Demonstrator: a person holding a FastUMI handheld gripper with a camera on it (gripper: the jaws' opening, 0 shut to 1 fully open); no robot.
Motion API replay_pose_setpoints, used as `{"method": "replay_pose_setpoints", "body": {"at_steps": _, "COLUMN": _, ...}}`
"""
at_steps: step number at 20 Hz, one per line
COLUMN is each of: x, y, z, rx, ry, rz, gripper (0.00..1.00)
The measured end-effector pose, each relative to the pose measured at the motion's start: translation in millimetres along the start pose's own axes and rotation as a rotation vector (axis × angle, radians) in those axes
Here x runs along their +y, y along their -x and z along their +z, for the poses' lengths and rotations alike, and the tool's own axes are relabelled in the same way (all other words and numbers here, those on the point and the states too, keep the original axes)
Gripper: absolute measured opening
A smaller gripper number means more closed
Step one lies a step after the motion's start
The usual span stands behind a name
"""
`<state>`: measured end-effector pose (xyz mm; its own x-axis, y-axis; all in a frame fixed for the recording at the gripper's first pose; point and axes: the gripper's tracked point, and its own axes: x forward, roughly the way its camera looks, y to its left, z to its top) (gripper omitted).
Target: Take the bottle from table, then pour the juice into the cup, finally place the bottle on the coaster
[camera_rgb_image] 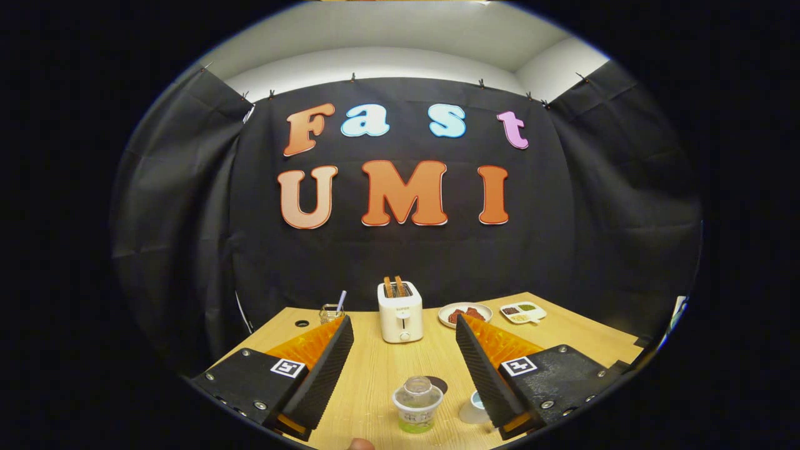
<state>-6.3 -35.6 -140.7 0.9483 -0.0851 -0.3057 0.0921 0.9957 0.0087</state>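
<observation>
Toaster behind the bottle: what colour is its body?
White, seen in the gripper view: the toaster stands beyond the open gripper.

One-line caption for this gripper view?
Open gripper hovers above a clear bottle between its fingers, white toaster beyond on the wooden table.

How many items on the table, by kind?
Bottle, between the open tongs: 1
Cup: 1
Coaster: 1
Toaster: 1
Glass with straw: 1
Plates of food, round and sectioned: 2
Total: 7
</observation>
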Motion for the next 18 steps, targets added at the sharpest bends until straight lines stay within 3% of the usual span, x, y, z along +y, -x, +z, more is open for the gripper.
{"method": "replay_pose_setpoints", "body": {"at_steps": 18, "x": -7, "y": -24, "z": -133, "rx": 0.207, "ry": 0.037, "rz": -0.012, "gripper": 0.99}}
